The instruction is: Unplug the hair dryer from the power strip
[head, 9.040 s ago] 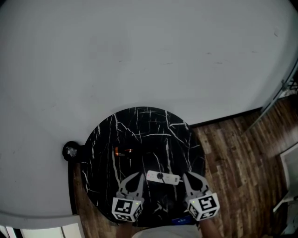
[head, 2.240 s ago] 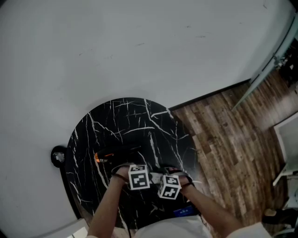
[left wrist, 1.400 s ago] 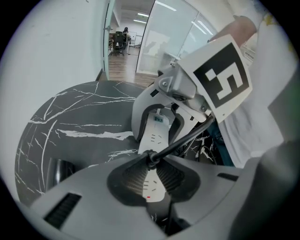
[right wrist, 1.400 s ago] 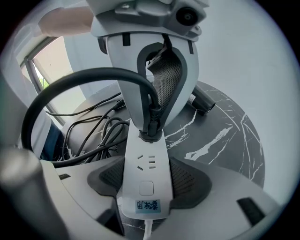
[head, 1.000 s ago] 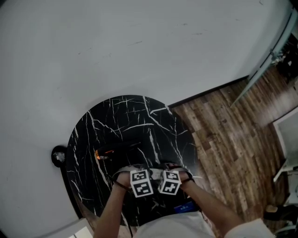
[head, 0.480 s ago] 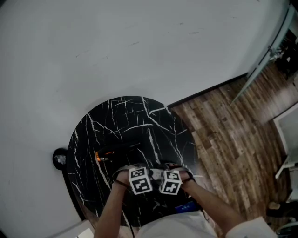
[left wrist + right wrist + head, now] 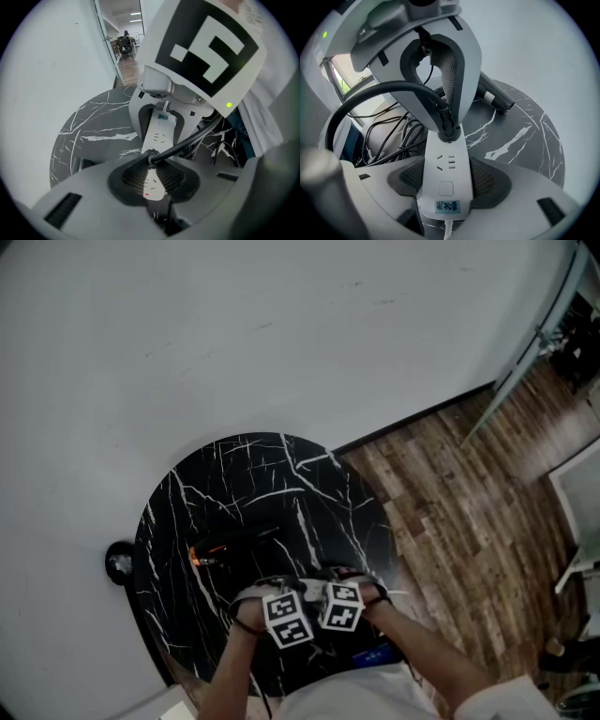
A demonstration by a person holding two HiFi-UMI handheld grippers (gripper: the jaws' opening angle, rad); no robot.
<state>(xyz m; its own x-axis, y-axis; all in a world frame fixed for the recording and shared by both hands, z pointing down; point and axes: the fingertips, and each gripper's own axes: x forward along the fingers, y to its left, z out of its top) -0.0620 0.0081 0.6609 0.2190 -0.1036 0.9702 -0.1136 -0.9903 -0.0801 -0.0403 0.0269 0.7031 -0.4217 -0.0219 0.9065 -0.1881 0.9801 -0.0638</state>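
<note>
A white power strip (image 7: 445,173) lies on the black marble table (image 7: 272,484), near its front edge. My right gripper (image 7: 446,185) is shut on the strip's switch end, its pads pressing on both long sides. My left gripper (image 7: 150,178) is shut on the black plug (image 7: 150,157), which sits against the strip's (image 7: 159,133) face with its cable arching off to the right. In the head view the left gripper (image 7: 284,615) and right gripper (image 7: 342,604) stand close together, pointing steeply down. The black hair dryer (image 7: 234,545) lies further back on the table with an orange light at its left end.
A tangle of black cables (image 7: 389,131) lies beside the strip. A blue object (image 7: 370,657) sits at the table's near edge. A small black round object (image 7: 119,561) is just off the table's left rim. Wooden floor (image 7: 469,512) lies to the right, a pale wall behind.
Since the earliest frame both grippers have come in over the power strip and closed. Over the last second the left gripper's cube has tipped slightly; the right one has kept still.
</note>
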